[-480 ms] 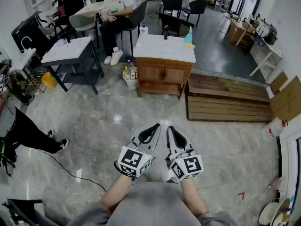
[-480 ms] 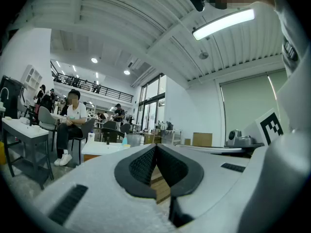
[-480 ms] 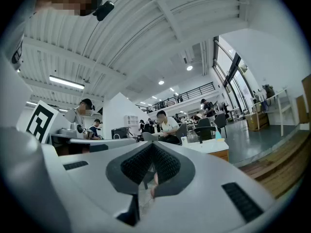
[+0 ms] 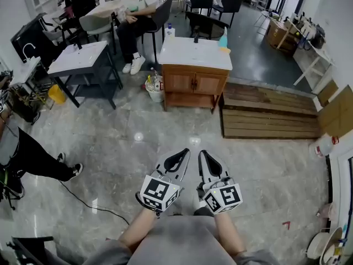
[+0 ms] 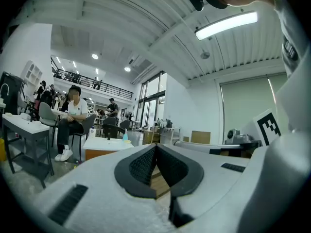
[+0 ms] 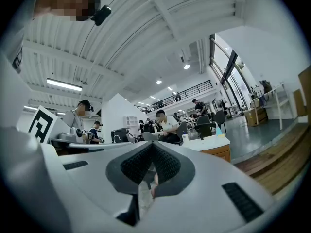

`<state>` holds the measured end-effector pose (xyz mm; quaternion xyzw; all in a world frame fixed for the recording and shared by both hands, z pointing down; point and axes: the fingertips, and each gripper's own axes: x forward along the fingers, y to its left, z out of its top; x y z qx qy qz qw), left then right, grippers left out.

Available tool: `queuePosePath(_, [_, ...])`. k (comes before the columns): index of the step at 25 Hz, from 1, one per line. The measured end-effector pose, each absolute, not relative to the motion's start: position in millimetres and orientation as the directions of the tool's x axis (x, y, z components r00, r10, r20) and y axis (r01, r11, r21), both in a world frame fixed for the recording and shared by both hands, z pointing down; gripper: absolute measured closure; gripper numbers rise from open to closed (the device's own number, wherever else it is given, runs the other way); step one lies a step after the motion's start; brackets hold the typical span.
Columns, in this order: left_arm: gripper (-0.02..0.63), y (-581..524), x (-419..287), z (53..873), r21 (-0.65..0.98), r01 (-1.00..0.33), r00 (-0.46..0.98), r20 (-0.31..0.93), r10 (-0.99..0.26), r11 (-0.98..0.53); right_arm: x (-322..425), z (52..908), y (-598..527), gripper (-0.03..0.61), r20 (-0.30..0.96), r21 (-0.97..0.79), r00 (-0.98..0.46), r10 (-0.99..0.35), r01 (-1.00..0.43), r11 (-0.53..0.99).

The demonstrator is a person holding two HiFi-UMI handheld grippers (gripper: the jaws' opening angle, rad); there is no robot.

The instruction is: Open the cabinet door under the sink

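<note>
Head view looks steeply down on a grey tiled floor (image 4: pixel 110 142). The left tool (image 4: pixel 182 154) and the right tool (image 4: pixel 205 156) are held just beside each other at 6 o'clock, both pointing toward 12 o'clock, with their marker cubes nearest the person's forearms. Left gripper view shows the left tool (image 5: pixel 156 149) clenched, its dark pads meeting at the tips with nothing between them. Right gripper view shows the right tool (image 6: pixel 151 145) clenched the same way, also on nothing.

The cabinet (image 4: pixel 194 81) stands at 12 o'clock, well apart from both tools. It is wooden, and its white top (image 4: pixel 187 54) carries a dark tap (image 4: pixel 194 36), a white bottle (image 4: pixel 168 31) at the 11 o'clock corner and a blue-green bottle (image 4: pixel 223 40) at the 1 o'clock corner. Its two doors (image 4: pixel 181 84) sit side by side on the front, both flush and closed.

A white bucket (image 4: pixel 155 94) holding bottles rests on the floor just beside the cabinet's 9 o'clock side, and a low wooden platform (image 4: pixel 270 112) lies at its 3 o'clock. At 10 o'clock stands a dark-framed desk (image 4: pixel 80 59) with a white top, and a seated person (image 4: pixel 135 10) is near it at 11 o'clock.

The cabinet (image 5: pixel 102 149) appears at 9 o'clock of the tips in left gripper view. In right gripper view the cabinet (image 6: pixel 217 149) appears at 3 o'clock.
</note>
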<state>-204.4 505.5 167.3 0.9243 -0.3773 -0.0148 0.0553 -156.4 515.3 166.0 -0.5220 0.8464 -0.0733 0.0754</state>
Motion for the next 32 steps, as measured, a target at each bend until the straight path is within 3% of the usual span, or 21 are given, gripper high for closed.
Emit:
queuePosePath(13, [0.606,478,-201,196,0.181,-0.676,0.733,0.063,-0.677,-0.714,-145,193,493,0.569,0.02,-0.237,-0.406,-0.914,-0.89,0.39])
queuePosePath(32, [0.606,279,-114,200,0.139,-0.703,0.711,0.138,-0.689,-0.698,-63,204,288,0.569,0.008,-0.326,-0.439,-0.899,-0.851,0.412])
